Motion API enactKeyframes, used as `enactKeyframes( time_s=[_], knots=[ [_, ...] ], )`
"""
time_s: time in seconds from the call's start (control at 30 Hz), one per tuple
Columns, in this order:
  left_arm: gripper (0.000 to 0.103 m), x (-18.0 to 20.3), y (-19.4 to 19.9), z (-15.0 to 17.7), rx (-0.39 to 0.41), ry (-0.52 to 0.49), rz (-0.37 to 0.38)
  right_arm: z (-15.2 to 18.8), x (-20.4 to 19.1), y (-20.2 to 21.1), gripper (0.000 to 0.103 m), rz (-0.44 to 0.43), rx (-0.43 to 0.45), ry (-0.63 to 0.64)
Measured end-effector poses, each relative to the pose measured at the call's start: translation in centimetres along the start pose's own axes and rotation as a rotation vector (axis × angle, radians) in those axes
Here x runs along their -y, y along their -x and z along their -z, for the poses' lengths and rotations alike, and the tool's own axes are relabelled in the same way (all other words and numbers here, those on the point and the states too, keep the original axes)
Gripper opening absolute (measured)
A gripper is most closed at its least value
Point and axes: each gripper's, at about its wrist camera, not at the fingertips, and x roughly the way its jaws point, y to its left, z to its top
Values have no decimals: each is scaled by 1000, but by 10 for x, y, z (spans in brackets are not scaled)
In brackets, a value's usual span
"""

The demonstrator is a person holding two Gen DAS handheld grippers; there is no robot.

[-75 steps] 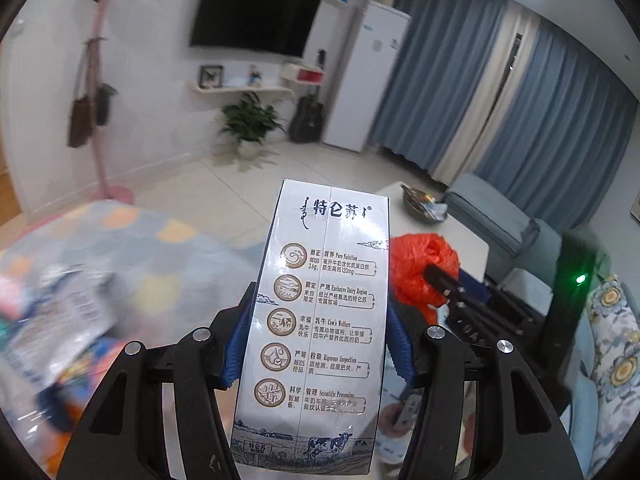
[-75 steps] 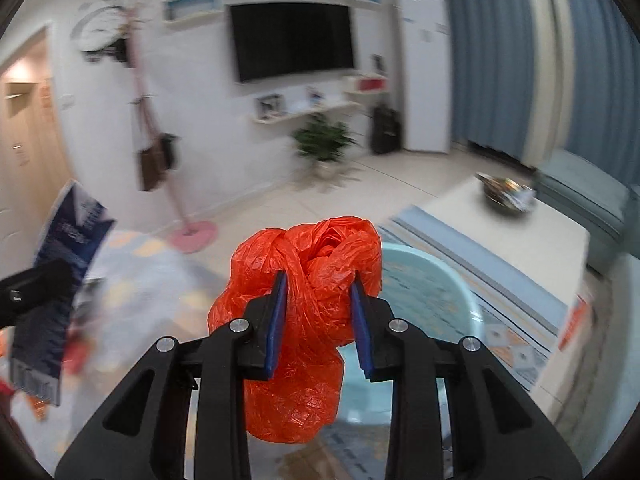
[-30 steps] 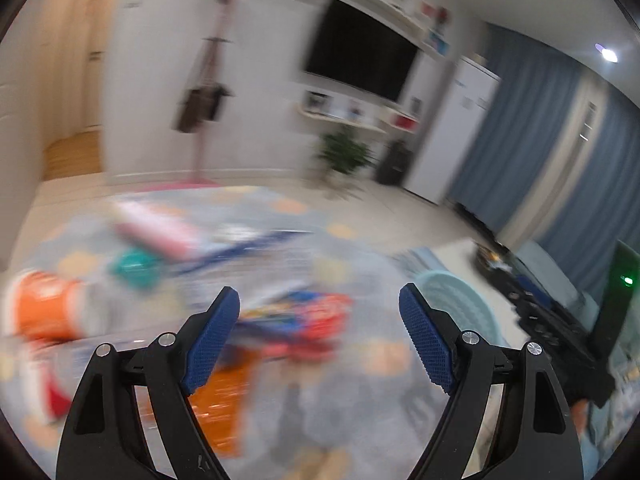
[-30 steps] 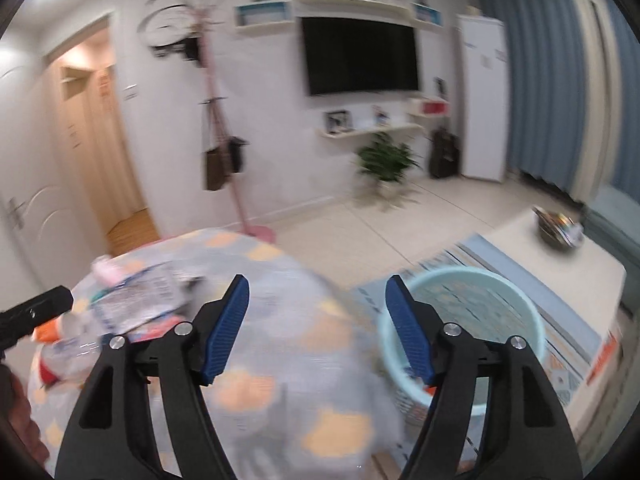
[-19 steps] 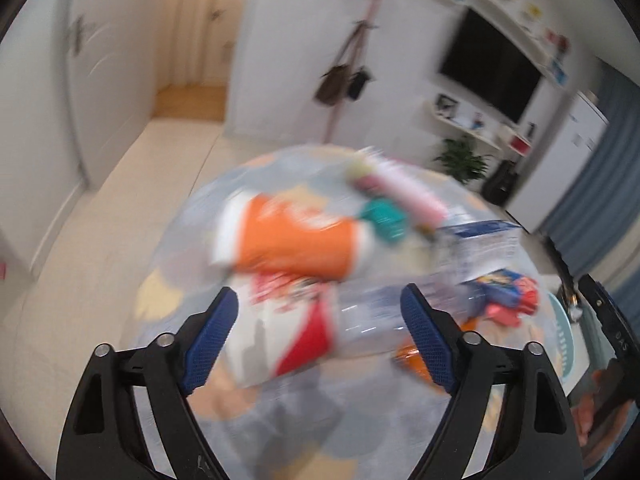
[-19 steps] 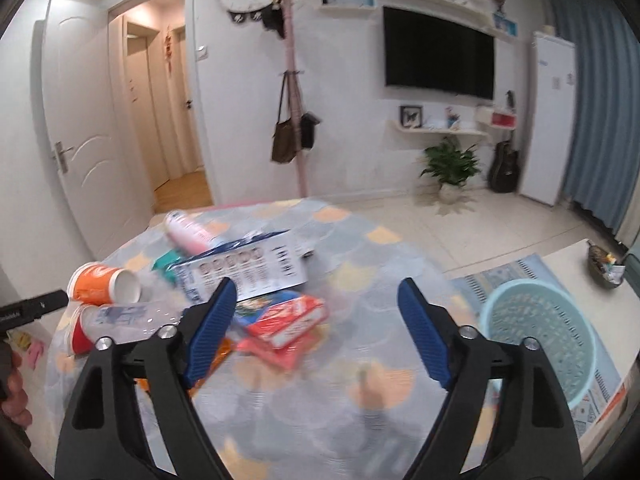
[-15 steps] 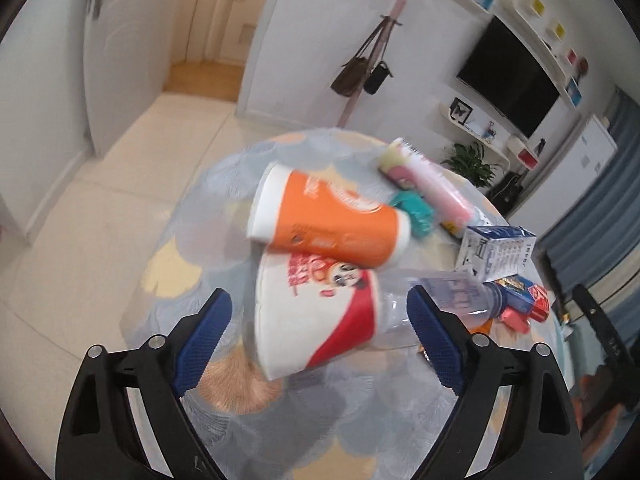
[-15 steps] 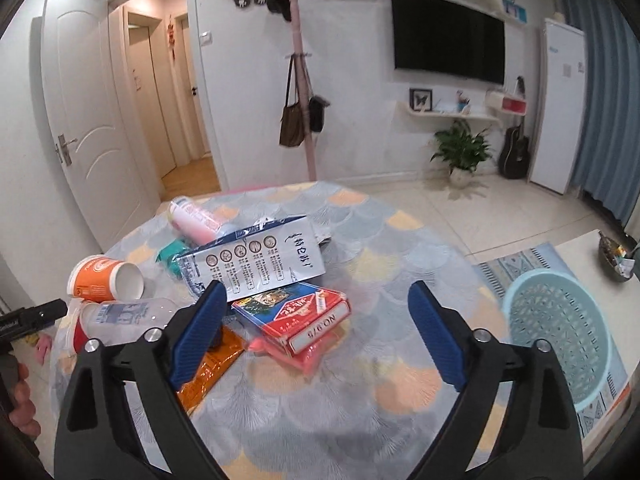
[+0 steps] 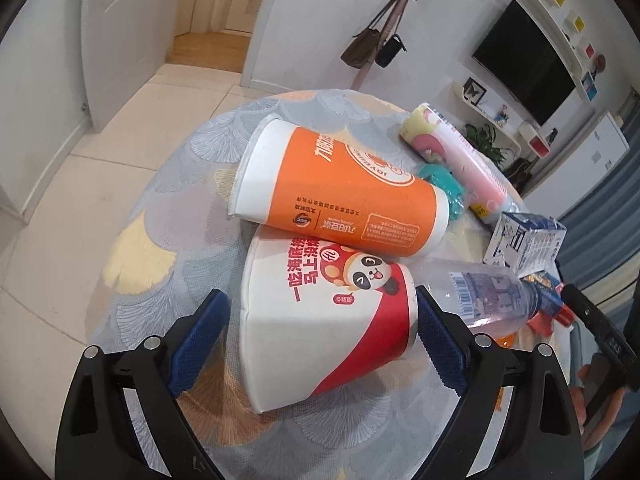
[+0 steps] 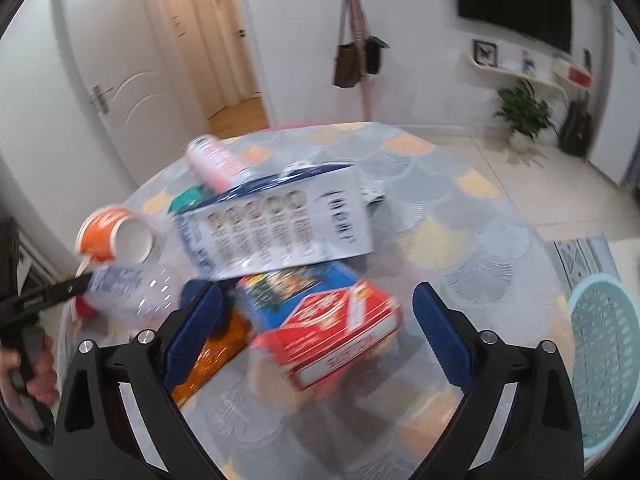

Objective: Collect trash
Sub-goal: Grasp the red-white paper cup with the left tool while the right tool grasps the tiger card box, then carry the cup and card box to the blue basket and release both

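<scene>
My left gripper [image 9: 320,300] is open around a red-and-white paper cup [image 9: 332,320] that lies on its side on the round table [image 9: 160,248]; the pads stand beside it without pressing. An orange paper cup [image 9: 344,192] lies just behind it, and a clear plastic bottle [image 9: 488,288] to its right. My right gripper [image 10: 318,292] is open over a red snack box [image 10: 332,320], with nothing held. Behind the box lies a white milk carton [image 10: 280,224]. The picture there is blurred.
A pink roll [image 9: 460,160] and a teal scrap [image 9: 444,184] lie at the table's far side. An orange wrapper [image 10: 216,352] sticks out under the box. A light-blue basket [image 10: 604,360] stands on the floor to the right. A hand [image 10: 36,368] holds the left gripper.
Both grippers let go of the milk carton and the red bag, then swung from the basket to the table. They have come down close over the trash, and the cup now lies between the left jaws.
</scene>
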Motion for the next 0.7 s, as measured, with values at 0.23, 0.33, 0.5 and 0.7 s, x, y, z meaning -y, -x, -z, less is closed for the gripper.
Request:
enactKeyframes(
  time_s=[0.23, 0.33, 0.5, 0.7],
  knots=[
    [75, 1, 7, 11, -2, -34, 18, 23, -25, 12, 59, 38, -2, 93],
    [74, -1, 13, 16, 8, -29, 26, 32, -31, 25, 58, 41, 25, 110],
    [74, -5, 29, 26, 49, -48, 24, 63, -38, 51, 58, 62, 35, 107],
    [74, -3, 56, 38, 122, -94, 47, 114, -48, 71, 58, 89, 3, 120]
  ],
)
